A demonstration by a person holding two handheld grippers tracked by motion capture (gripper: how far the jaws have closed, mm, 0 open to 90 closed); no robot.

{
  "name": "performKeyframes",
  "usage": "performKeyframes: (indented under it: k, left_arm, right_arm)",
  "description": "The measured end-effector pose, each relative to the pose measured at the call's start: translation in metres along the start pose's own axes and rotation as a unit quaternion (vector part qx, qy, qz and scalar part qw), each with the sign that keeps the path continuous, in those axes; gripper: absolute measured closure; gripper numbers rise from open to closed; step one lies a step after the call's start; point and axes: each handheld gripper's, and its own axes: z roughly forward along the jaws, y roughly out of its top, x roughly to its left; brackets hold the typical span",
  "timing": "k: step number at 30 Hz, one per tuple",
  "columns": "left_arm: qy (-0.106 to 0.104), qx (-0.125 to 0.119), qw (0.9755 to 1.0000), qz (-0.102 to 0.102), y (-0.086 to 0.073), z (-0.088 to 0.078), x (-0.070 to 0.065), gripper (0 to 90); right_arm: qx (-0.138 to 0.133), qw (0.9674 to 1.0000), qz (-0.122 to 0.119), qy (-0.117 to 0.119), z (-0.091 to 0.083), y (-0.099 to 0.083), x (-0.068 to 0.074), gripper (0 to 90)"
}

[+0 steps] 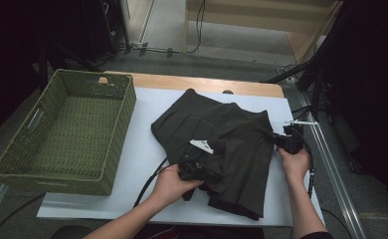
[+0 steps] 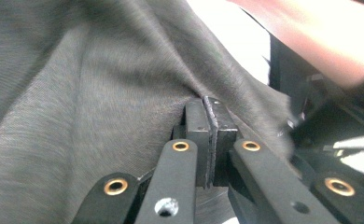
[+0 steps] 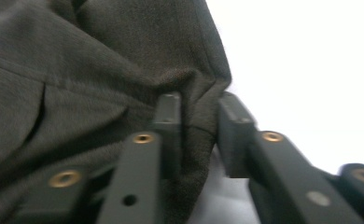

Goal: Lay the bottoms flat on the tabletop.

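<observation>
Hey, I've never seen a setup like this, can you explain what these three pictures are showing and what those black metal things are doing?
A person sits at a table and holds a hand-held two-jaw gripper in each hand. The high view looks down from above; the other two come from small cameras riding on each gripper, looking along its black jaws. On the white table surface lie a dark garment with a white tag and, at the left, a green woven basket with nothing in it. The left gripper has its jaws pinched shut on a fold of the garment. The right gripper has the garment's edge bunched between its jaws, with a small gap showing.
</observation>
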Motion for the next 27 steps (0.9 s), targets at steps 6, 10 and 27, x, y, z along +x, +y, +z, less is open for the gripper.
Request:
performKeyframes:
  k: [6, 10, 27]
  left_arm:
    - [0.019, -0.022, 0.9996, -0.002, 0.006, -0.024, 0.006, 67.1]
    - [0.062, -0.047, 0.9969, -0.012, 0.01, -0.049, 0.022, 59.3]
    - [0.22, -0.057, 0.9712, -0.071, 0.025, -0.079, 0.133, 38.4]
  right_arm:
    - [0.0, 1.0, 0.0, 0.0, -0.006, 0.0, -0.009, 80.3]
    - [-0.008, 0.9999, 0.004, -0.012, -0.008, -0.001, -0.014, 66.5]
    - [-0.055, 0.9979, -0.021, -0.029, 0.008, 0.013, -0.006, 39.8]
